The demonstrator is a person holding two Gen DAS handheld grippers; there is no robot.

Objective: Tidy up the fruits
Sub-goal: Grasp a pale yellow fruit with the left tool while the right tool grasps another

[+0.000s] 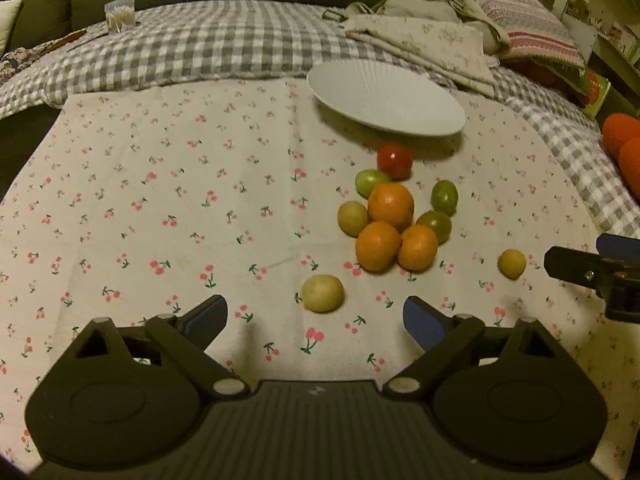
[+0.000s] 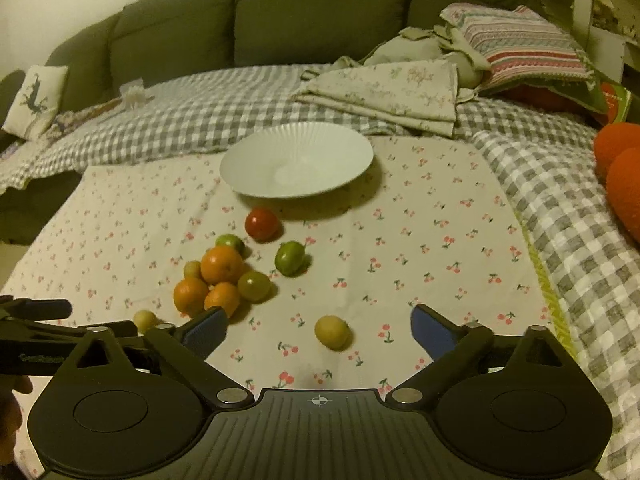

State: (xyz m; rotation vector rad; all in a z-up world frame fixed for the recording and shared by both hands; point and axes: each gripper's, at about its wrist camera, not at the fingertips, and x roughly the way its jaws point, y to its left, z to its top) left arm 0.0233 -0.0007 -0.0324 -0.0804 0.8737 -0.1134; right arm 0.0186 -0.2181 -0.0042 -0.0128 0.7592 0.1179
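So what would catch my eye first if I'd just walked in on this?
Probably the huddle of fruit on the cherry-print cloth: three oranges, green ones and a red one in front of the empty white plate. Then the two open grippers, the left gripper facing one stray yellow fruit, the right gripper facing another.

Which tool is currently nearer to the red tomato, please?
Roughly level; the right tool perhaps slightly nearer. The red tomato lies ahead-left of it, ahead-right of the left tool.

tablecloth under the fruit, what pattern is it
Pale cloth printed with small red cherries; clearest in the left wrist view.
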